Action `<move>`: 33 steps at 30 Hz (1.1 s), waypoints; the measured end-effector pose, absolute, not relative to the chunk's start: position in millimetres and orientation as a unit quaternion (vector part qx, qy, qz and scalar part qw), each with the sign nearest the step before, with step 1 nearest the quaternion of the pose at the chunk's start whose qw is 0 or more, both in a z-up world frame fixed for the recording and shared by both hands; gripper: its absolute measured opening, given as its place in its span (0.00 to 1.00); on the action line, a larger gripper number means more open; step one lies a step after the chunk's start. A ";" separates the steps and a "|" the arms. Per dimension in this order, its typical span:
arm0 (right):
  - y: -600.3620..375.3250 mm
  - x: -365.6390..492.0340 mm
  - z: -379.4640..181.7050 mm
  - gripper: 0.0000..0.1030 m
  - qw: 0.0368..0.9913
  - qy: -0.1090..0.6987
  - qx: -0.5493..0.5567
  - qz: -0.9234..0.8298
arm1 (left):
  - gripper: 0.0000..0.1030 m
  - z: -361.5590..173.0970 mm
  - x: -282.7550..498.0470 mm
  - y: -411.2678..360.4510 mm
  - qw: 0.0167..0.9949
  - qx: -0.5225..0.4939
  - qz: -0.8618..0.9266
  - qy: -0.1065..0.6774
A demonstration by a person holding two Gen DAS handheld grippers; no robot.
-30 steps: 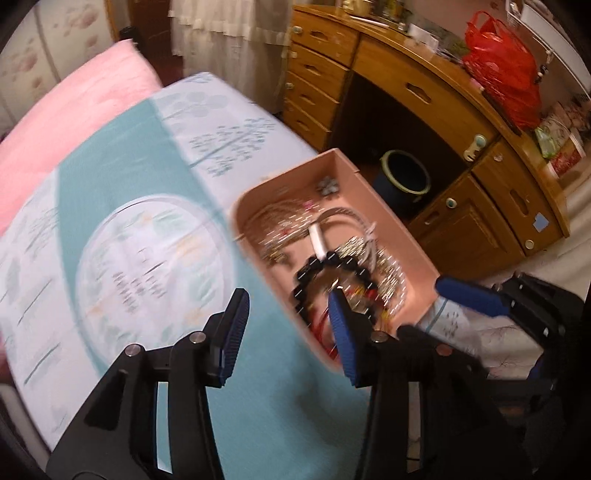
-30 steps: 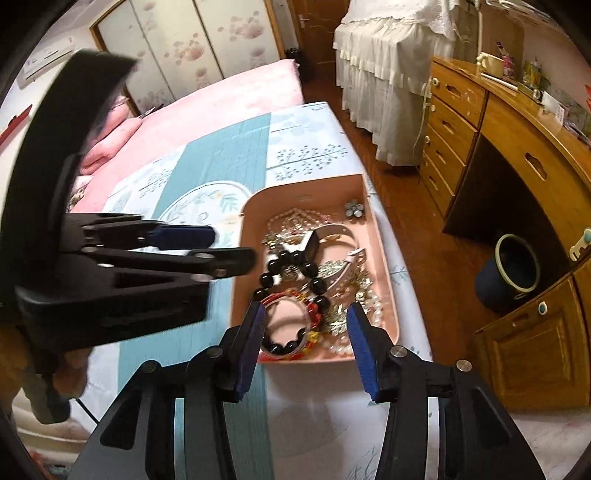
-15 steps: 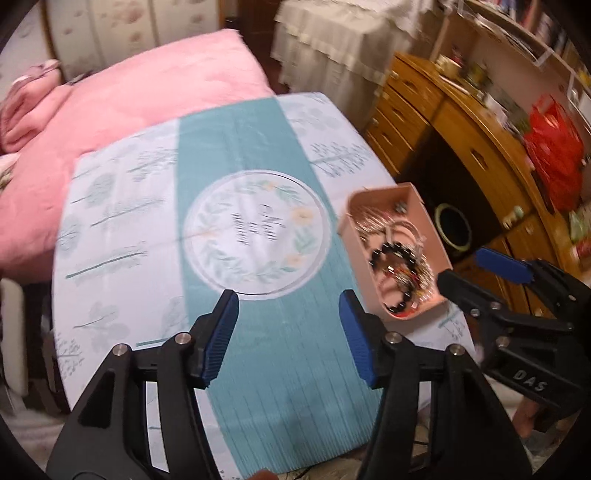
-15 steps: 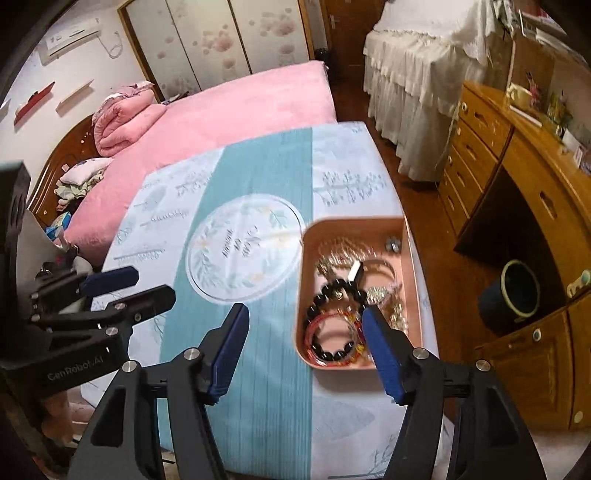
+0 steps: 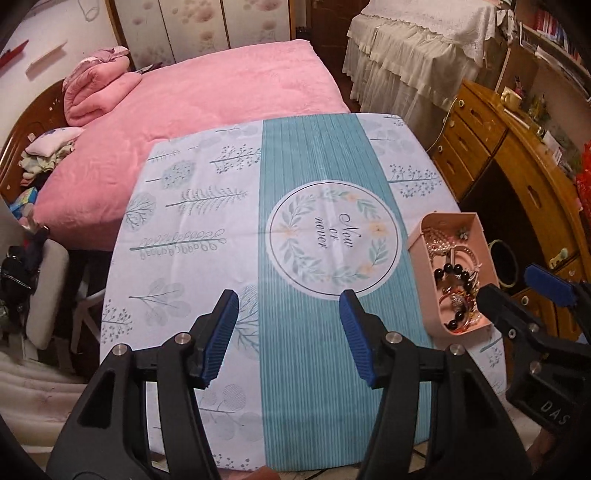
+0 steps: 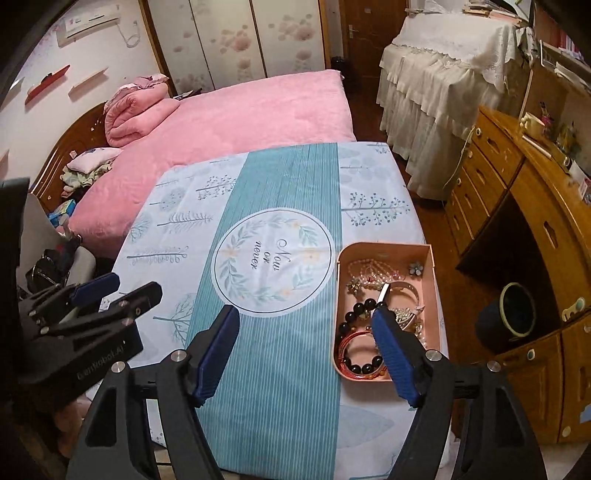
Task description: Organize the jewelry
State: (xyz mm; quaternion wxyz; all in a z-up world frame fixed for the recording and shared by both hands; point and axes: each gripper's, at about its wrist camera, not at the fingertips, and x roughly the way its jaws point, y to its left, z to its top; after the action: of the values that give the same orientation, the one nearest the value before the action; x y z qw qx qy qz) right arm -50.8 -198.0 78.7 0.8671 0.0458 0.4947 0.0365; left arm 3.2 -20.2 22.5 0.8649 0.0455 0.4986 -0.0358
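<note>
Pink plastic, one jewelry tray [image 6: 384,377] sits at the lower right of the counter [image 6: 280,369], holding tangled bracelets, pearl strands and one flower brooch [image 6: 416,268]. One teal-and-white cloth covers the counter; behind it lies one pink bed [image 6: 236,122]. Both grippers hang above, holding nothing: left gripper [image 5: 288,328] half open, right gripper [image 6: 304,350] opening wider. Only the right view shows the air conditioner [image 6: 92,22] upper left.
</note>
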 end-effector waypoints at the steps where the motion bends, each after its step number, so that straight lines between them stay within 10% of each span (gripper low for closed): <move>1: -198.8 -50.5 75.1 0.73 0.864 0.499 0.048 0.038 | 0.52 22.8 2.4 -19.1 0.865 0.047 -0.034 0.498; 33: -188.9 -54.4 67.5 0.73 0.861 0.508 0.008 0.015 | 0.52 12.4 -5.1 -0.9 0.860 0.021 -0.013 0.510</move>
State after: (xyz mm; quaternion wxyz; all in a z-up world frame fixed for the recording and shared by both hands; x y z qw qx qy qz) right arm -54.4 -188.9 67.5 0.8614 0.0080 0.5077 0.0151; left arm -5.1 -0.9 12.4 0.8597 0.0207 0.5103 -0.0130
